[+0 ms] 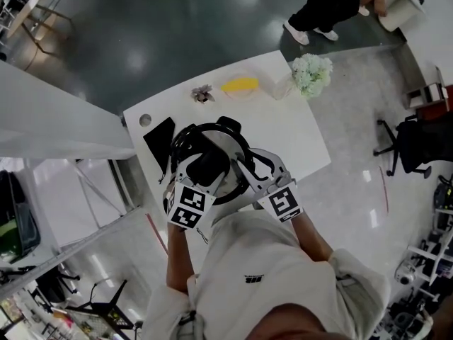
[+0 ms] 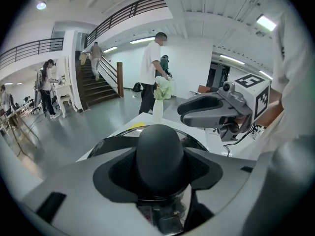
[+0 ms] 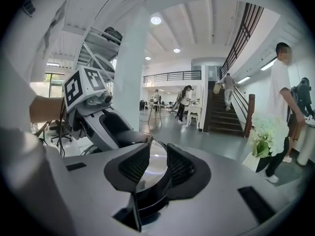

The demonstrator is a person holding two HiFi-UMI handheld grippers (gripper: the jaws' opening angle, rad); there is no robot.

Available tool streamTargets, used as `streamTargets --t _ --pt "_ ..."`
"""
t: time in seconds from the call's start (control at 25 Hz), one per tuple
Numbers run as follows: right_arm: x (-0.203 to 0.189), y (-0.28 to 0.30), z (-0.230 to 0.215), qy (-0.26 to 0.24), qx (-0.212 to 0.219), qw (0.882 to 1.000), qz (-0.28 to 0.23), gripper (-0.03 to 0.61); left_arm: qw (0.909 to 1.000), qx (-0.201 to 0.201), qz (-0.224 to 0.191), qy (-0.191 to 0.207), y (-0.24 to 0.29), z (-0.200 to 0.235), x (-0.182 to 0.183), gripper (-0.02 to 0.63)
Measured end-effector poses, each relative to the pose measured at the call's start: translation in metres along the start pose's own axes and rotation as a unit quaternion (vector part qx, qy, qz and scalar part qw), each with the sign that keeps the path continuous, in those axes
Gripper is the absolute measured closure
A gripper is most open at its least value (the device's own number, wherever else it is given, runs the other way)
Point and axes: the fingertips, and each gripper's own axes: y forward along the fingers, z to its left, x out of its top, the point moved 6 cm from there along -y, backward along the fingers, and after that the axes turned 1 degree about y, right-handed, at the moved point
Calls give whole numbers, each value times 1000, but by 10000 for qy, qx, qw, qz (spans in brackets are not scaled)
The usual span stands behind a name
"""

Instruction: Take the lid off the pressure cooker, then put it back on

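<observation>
The pressure cooker (image 1: 228, 142) stands on the white table (image 1: 304, 137), its steel lid (image 3: 153, 165) in place with a black rim around it. My left gripper (image 1: 207, 167) reaches in from the near left. Its jaws are shut on the lid's black knob (image 2: 160, 154), which fills the space between them. At the cooker's right side my right gripper (image 1: 250, 173) is shut on the black side handle (image 3: 147, 193), and the shiny lid shows between its pads. Each gripper shows in the other's view: right gripper (image 2: 211, 109), left gripper (image 3: 118, 132).
Behind the cooker lie a flat black item (image 1: 159, 139), a small dried flower (image 1: 202, 93) and a yellow object (image 1: 239, 85). White flowers (image 1: 311, 73) stand at the table's far right corner. A person (image 1: 325, 6) stands beyond the table. An office chair (image 1: 410, 144) is to the right.
</observation>
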Motion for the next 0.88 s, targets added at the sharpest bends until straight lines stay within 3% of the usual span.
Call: streamTargets --t 0.88 --pt "-3 -4 5 21 -194 9998 60 465 9965 -596 31 591 1 6 0 328"
